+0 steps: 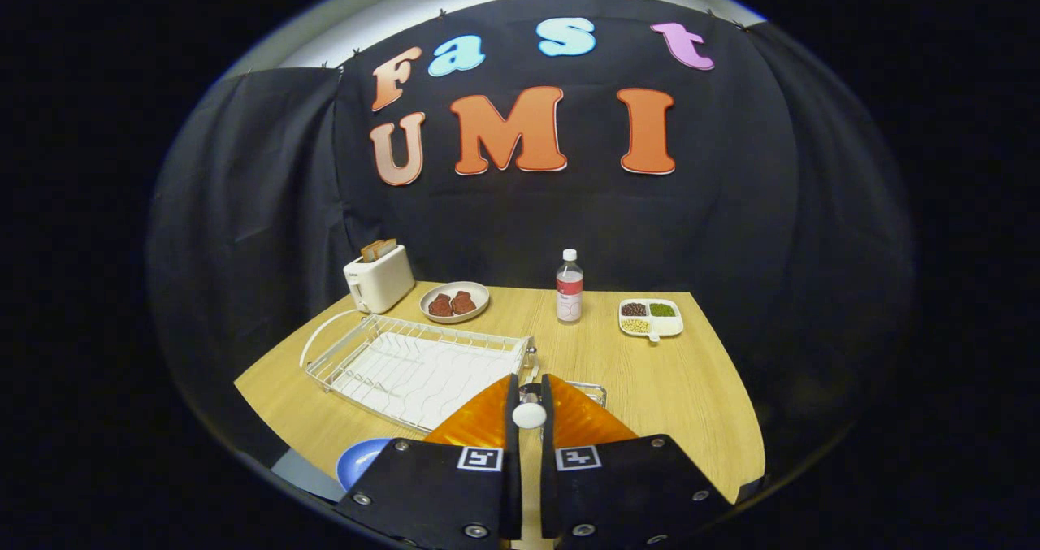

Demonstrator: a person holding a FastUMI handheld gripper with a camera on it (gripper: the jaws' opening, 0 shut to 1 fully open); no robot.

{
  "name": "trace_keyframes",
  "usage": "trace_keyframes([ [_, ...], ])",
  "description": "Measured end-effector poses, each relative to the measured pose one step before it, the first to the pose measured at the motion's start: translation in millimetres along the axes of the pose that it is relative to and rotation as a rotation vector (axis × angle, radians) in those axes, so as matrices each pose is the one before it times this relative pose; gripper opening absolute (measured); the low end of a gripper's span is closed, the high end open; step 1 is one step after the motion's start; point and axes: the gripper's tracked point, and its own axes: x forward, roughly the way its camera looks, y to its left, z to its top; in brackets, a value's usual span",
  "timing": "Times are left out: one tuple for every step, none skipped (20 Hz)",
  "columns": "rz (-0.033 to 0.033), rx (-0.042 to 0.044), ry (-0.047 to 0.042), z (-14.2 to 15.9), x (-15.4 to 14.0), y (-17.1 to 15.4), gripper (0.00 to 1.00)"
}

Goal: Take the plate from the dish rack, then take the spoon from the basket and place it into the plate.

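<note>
We saw the gripper [529, 404] closed on a white spoon [529, 414] over the wooden surface [650, 371].
In the gripper view, both fingers [487, 416] pressed on the spoon, whose rounded white end showed between them, just in front of a wire basket [587, 387] at the end of the empty white dish rack [418, 363]. A blue plate [359, 461] lay beside the gripper, near the surface's front edge. Beyond the rack stood a toaster [379, 278], a plate of brown food [454, 301], a bottle [569, 287] and a divided dish [651, 318].
</note>
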Motion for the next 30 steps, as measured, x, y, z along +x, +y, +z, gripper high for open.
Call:
trace_keyframes([
  [0.02037,-0.01046,0.00883,-3.61,-2.87,8.48,0.09],
  [0.02663,-0.00361,0.00961,-4.32,-2.85,9.29,0.09],
  [0.03359,-0.00531,0.00563,-2.39,-2.11,10.8,0.09],
  [0.0283,-0.0039,0.00703,-2.39,-0.73,9.67,0.09],
  [0.03744,-0.004,0.01379,-5.82,0.0,11.24,0.09],
  [0.02756,-0.00567,0.01164,-4.92,1.35,9.27,0.09],
  [0.02144,-0.01031,0.00945,-4.28,2.46,6.5,0.09],
  [0.02082,-0.01061,0.01772,-5.13,3.74,6.76,0.09],
  [0.02598,-0.00788,0.01908,-6.43,1.68,8.33,0.09],
  [0.02819,-0.0122,0.00655,-3.11,1.62,9.7,0.09],
  [0.02937,-0.01595,0.00123,-0.44,1.52,8.81,0.09],
  [0.03013,-0.01466,0.01283,-4.84,3.83,8.14,0.09],
  [0.02783,-0.00691,0.03461,-11.55,5.81,7.21,0.09],
  [0.02295,-0.00293,0.05686,-13.75,4.54,5.64,0.1],
  [0.01284,-0.00333,0.02416,-8.87,4.03,4.88,0.11],
  [0.01735,-0.0034,-0.00014,-1.73,4.94,5.35,0.11],
  [0.01813,-0.00032,0.01731,-6.22,5.35,6.63,0.11],
  [0.0105,-0.00008,0.01798,-7.05,5.35,3.57,0.11],
  [0.00727,-0.00076,0.01121,-5.15,4.49,2.01,0.11],
  [0.00854,0.002,0.00578,-3.86,3.9,1.31,0.11],
  [0.009,0.00883,0.00145,-2.93,4.46,3.8,0.11],
  [0.01339,0.00653,0.00373,-3.08,3.44,2.02,0.11],
  [0.00843,0.00521,-0.00357,-2.92,3.07,2.37,0.11],
  [0.01521,-0.00115,0.00301,-3.26,3.99,-0.55,0.11],
  [0.01889,-0.00727,-0.00353,-3.07,4.55,3.94,0.13],
  [0.00533,-0.00541,0.00179,-3.79,2.59,1.2,0.14],
  [-0.00169,-0.00455,0.01186,-7.2,-2.03,-1.98,0.16],
  [-0.00957,-0.00113,0.01612,-6.5,1.39,-3.59,0.16],
  [-0.00779,0.00055,0.01712,-7.53,1.23,-3.54,0.17],
  [-0.01206,0.00604,0.01271,-6.27,0.85,-4.99,0.17],
])
